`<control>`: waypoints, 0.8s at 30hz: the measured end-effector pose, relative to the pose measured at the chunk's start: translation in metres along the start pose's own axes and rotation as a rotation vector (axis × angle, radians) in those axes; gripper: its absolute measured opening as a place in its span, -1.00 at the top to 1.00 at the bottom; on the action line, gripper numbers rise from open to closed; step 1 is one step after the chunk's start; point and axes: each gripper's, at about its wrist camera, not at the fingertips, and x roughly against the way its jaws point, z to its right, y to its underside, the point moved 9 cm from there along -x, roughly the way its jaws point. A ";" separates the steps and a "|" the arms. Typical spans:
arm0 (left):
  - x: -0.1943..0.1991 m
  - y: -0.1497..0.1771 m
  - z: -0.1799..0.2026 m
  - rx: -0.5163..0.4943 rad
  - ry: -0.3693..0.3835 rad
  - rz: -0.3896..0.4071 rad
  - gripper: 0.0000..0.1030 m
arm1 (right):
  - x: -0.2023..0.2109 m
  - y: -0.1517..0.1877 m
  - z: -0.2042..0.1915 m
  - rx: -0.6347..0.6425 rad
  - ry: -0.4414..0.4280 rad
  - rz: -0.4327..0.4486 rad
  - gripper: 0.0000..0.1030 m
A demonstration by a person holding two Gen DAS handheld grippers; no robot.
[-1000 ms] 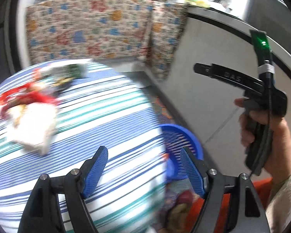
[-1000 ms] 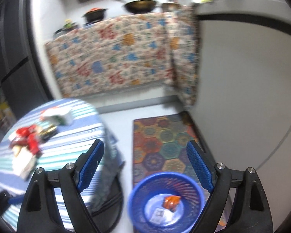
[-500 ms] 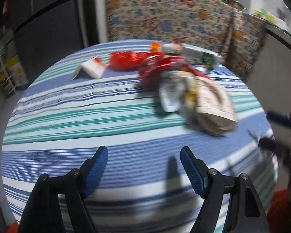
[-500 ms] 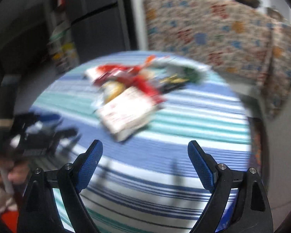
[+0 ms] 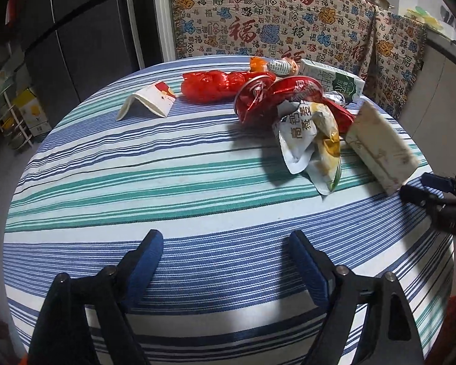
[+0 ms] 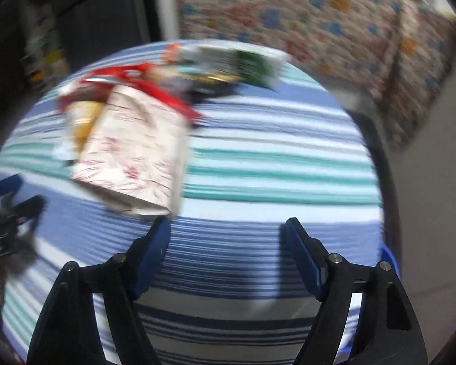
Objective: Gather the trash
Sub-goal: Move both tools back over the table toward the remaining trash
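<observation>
Left gripper (image 5: 225, 251) jaws opening, nothing between them. Right gripper (image 6: 228, 237) jaws closing, empty, view blurred. Trash pile (image 5: 301, 112) upper right on striped tablecloth (image 5: 167, 182); blue bin (image 6: 387, 258) mostly hidden, right edge.

striped round table (image 5: 167, 182), patterned cloth-draped counter (image 5: 273, 21), dark refrigerator (image 5: 76, 30)

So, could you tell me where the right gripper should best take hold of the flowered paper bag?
Probably by the near open end of the paper bag, coming from the table's front edge. It lies flat, that end nearest the right gripper, whose closing jaws are empty. Other wrappers crowd its far end.
</observation>
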 end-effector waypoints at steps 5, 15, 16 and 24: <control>-0.002 -0.001 0.000 -0.003 -0.008 -0.003 -0.76 | 0.009 0.006 0.006 0.013 -0.007 -0.006 -0.53; -0.007 -0.004 -0.001 0.036 -0.003 -0.048 -1.00 | 0.012 0.020 -0.021 0.094 -0.058 -0.014 -0.66; -0.007 -0.008 0.005 0.035 0.038 -0.046 -1.00 | 0.011 0.020 -0.020 0.090 -0.058 -0.015 -0.71; -0.011 -0.048 0.045 -0.028 0.168 0.017 -1.00 | 0.013 0.023 -0.024 0.095 -0.060 -0.013 -0.75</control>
